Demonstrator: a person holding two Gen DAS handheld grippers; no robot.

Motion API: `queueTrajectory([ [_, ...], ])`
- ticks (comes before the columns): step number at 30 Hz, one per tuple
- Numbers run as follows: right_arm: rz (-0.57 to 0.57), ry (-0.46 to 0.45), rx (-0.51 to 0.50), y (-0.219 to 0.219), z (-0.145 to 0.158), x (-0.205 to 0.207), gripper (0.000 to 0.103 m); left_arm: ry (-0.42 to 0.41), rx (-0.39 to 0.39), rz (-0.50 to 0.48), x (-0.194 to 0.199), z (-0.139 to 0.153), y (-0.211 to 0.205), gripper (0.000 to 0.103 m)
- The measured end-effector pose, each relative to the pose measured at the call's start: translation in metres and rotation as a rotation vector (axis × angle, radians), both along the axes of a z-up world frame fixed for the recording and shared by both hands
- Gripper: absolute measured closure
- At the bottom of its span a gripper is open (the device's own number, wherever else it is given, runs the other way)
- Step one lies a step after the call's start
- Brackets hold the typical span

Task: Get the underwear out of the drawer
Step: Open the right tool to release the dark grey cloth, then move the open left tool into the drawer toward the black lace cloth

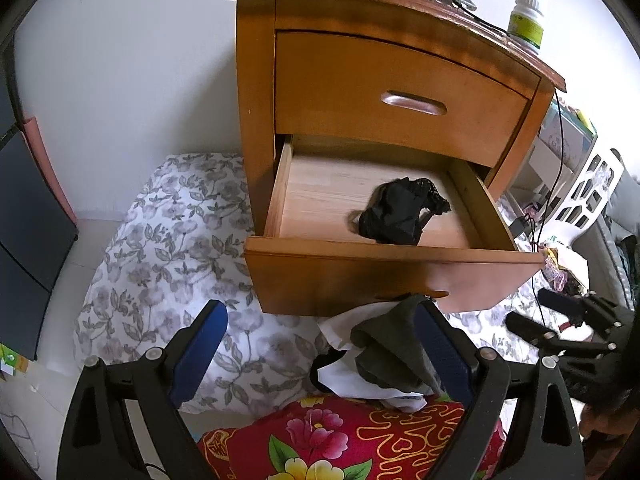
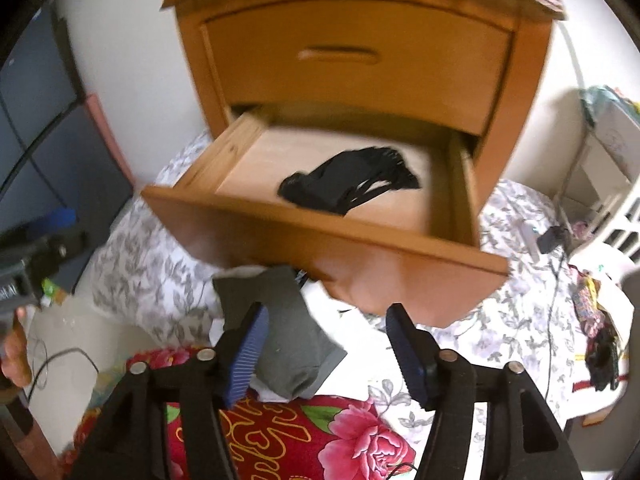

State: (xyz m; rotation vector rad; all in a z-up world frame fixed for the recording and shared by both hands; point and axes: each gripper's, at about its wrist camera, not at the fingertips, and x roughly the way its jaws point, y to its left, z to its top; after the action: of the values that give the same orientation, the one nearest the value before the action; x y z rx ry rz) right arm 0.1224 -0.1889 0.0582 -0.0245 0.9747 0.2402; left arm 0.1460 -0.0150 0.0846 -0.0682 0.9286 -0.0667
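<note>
We see black underwear (image 1: 402, 212) lying in the open drawer (image 1: 384, 258); our 2 grippers, left (image 1: 320, 344) and right (image 2: 326, 344), gape empty nearby.

underwear (image 1: 402, 212) in drawer (image 1: 392, 258), bottle (image 1: 527, 23) atop nightstand (image 1: 256, 92)

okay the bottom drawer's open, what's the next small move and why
Probably reach the right gripper, which is open and empty, forward and down over the drawer front to the black underwear lying loose in the open lower drawer. Nothing covers it.
</note>
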Motion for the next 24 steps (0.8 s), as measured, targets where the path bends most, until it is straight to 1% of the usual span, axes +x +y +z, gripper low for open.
queueTrajectory([
  [5,-0.057,-0.016,0.026,-0.011,0.006,-0.002,0.022,0.023,0.009,0.004,0.002,-0.007,-0.002,0.008],
  [9,-0.088,0.003,0.038,-0.014,0.001,-0.001,0.016,0.042,0.013,0.002,0.004,-0.013,-0.003,0.008],
  [14,-0.11,0.006,0.045,-0.017,-0.004,-0.001,0.004,0.066,0.015,0.017,0.007,-0.02,-0.003,0.008],
  [16,-0.119,0.006,0.046,-0.019,-0.005,-0.001,0.001,0.076,0.013,0.023,0.009,-0.024,-0.002,0.008],
  [24,-0.144,0.02,0.048,-0.024,-0.01,0.003,0.0,0.109,0.019,0.016,0.013,-0.034,-0.005,0.008],
])
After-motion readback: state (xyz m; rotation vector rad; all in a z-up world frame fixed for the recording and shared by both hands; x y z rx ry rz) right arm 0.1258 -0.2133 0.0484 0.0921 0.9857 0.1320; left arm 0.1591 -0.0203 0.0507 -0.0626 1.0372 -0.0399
